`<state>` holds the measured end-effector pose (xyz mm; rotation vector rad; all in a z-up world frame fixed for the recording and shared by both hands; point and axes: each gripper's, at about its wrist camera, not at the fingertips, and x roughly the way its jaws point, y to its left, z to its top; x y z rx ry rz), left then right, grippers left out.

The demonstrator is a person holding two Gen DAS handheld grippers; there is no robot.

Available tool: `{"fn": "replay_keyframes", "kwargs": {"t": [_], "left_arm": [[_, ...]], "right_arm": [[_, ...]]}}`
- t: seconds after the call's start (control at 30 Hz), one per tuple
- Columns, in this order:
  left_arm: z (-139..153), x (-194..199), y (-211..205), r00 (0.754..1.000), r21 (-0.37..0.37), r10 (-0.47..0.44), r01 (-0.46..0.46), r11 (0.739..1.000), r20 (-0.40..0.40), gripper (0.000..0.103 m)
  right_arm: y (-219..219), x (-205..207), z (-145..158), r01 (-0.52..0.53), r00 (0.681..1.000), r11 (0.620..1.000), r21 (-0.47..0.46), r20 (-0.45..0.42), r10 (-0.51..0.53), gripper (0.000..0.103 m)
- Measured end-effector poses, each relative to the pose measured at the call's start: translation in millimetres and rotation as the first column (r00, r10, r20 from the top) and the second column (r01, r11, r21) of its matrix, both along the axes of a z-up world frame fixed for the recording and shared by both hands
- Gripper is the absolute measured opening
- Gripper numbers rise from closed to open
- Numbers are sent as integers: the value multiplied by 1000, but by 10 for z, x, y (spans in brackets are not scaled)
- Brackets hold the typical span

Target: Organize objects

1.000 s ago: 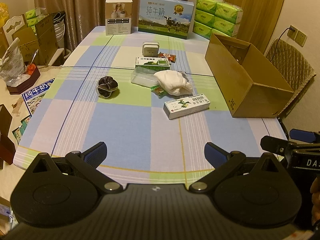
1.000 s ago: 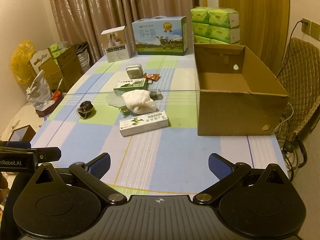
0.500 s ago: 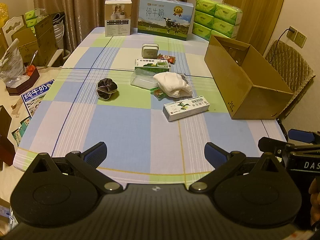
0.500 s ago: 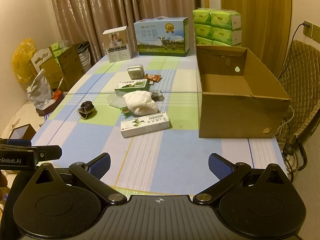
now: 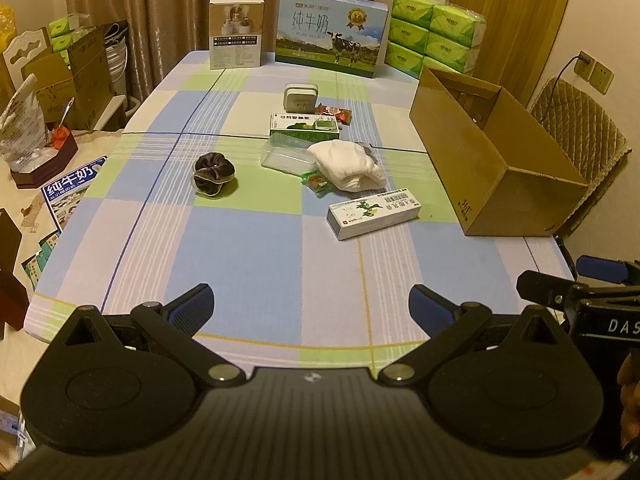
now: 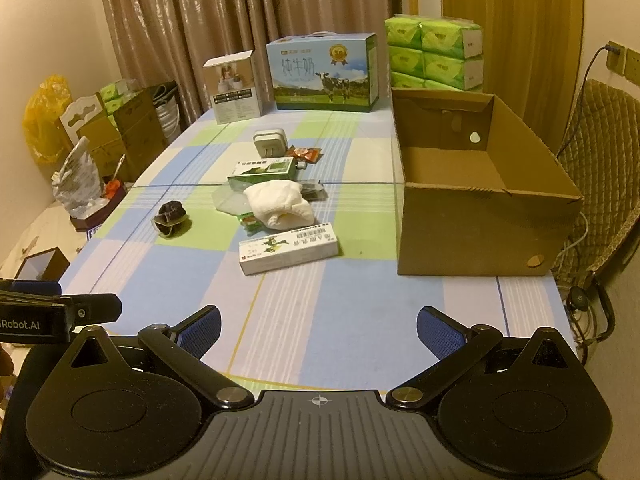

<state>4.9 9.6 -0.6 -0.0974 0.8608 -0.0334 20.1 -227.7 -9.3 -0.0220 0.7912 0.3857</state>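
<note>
Loose items lie mid-table: a long white medicine box (image 5: 373,213) (image 6: 288,247), a white cloth bundle (image 5: 347,165) (image 6: 279,201), a green box (image 5: 305,124) (image 6: 262,170), a clear plastic container (image 5: 285,153), a white charger (image 5: 300,97) (image 6: 271,142), snack packets (image 5: 334,113) and a dark scrunchie (image 5: 212,173) (image 6: 171,217). An empty open cardboard box (image 5: 492,156) (image 6: 476,192) stands at the table's right. My left gripper (image 5: 311,306) and my right gripper (image 6: 319,327) hover open over the near table edge, holding nothing.
A milk carton case (image 5: 331,32), a small white product box (image 5: 237,31) and stacked green tissue packs (image 5: 436,36) line the far edge. A quilted chair (image 6: 600,152) stands right of the table. Boxes and bags crowd the floor at left (image 5: 60,92).
Both grippers have drawn back and risen slightly, so the table items look a little farther off. Nothing on the table has moved.
</note>
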Motion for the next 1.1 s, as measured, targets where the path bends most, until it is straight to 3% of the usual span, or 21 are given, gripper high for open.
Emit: {"fn": "replay_keyframes", "kwargs": {"t": [0.37,0.7,0.83,0.9,1.1], "left_arm": [[-49,251,281,1000,29,23,-23,999,0,102],[-118,903,825,999,110,33,-36,993,28,102],[-260,1247,1025,999,126,20,-24,992,34,101],[-373,1424,1102,1000,128,1,-5,992,30,101],[-711,1846,1140,996,168,-84,82,982,9,92]], "right_arm": [[186,226,-13,-49,998,999,1,36,49,101],[572,823,-133,-137,986,990,-29,88,139,101],[727,1119,-267,-167,980,985,-52,96,172,101],[805,1283,-365,-175,979,983,-57,92,180,94],[1033,1700,-691,-206,975,975,-80,67,212,88]]}}
